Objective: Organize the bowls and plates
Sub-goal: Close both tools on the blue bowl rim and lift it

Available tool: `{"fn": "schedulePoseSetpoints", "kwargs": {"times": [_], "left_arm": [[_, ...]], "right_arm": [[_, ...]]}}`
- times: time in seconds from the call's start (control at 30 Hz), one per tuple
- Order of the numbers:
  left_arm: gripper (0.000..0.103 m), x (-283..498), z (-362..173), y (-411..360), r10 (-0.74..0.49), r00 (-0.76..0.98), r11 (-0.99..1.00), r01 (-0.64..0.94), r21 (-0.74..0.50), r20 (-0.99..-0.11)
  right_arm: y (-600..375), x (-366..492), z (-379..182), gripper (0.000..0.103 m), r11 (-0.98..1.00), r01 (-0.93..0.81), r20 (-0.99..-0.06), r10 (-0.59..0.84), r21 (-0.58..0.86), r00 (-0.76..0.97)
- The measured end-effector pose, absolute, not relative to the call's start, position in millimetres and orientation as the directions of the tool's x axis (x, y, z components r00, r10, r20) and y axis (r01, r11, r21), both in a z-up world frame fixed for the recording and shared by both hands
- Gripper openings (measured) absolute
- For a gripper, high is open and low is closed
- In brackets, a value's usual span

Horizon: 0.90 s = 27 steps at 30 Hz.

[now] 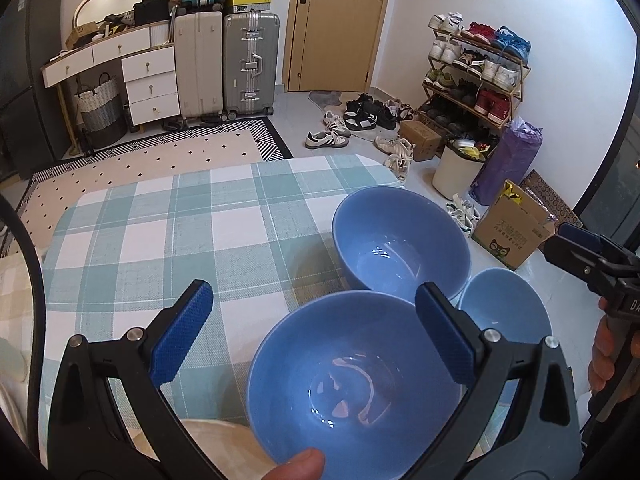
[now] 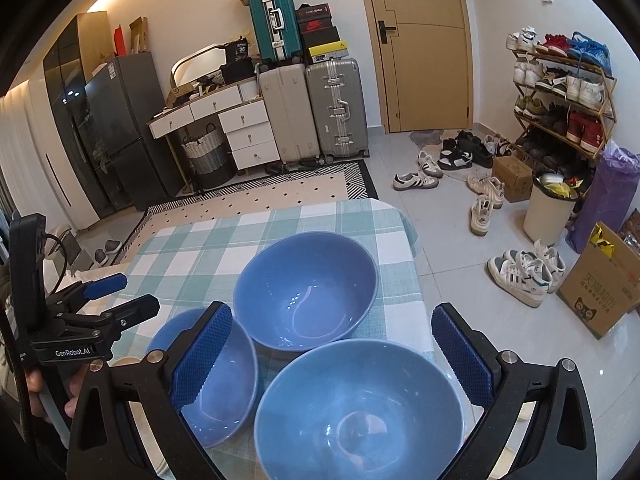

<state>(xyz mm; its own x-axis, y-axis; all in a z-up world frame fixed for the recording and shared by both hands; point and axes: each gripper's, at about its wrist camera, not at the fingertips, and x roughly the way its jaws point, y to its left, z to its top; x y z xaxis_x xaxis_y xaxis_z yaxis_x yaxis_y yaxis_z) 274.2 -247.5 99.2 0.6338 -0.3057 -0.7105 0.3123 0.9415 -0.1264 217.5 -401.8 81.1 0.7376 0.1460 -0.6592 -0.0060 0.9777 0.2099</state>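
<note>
**Three blue bowls, two open grippers, nothing lifted yet**

On the near right corner of a table under a green-and-white checked cloth [image 1: 168, 240], three blue bowls stand in a tight cluster, rims touching or nearly so. The far bowl [image 2: 306, 290] sits deepest on the table; the left bowl [image 1: 354, 388] and the right bowl [image 2: 360, 408] are closest to the person, the right one near the table edge. All three are upright and empty. Grouped this closely, they look set up for nesting, so the likely job is to stack one inside another.

The left gripper [image 1: 314, 334] hangs above the left bowl with its jaws spread wide, one blue pad out over the cloth and the other over the bowl's right rim; it holds nothing. The right gripper [image 2: 332, 360] is likewise wide open and empty, poised over the right bowl, one pad in line with the left bowl and the other beyond the right bowl's outer rim. Each seems lined up to straddle a bowl wall, though neither pad touches the ware.

A pale plate [image 1: 224, 444] peeks out at the bottom of the left view, partly hidden by the gripper.

Beyond the table lie a patterned rug [image 2: 256, 196], stacked suitcases [image 2: 312, 108], a white drawer unit [image 1: 148, 76], a closed door [image 2: 424, 40], a loaded shoe rack [image 2: 560, 92] with loose shoes on the tiled floor, and a bin [image 1: 456, 170].
</note>
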Motion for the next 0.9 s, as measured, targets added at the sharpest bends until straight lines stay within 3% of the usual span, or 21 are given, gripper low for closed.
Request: {"fn": "schedulePoseSetpoints", "kwargs": {"times": [0.63, 0.9], "left_arm": [[0.101, 340.8, 63.6, -278.8, -0.302, 0.558, 0.936, 0.329, -0.129, -0.773], [0.100, 368.3, 40.2, -282.5, -0.303, 0.511, 0.939, 0.305, -0.159, -0.804]], "right_arm": [[-413.8, 270.6, 38.2, 0.101, 0.971, 0.055, -0.732, 0.137, 0.232, 0.668], [-416.4, 287.4, 22.4, 0.095, 0.969, 0.069, -0.759, 0.140, 0.236, 0.636]]}}
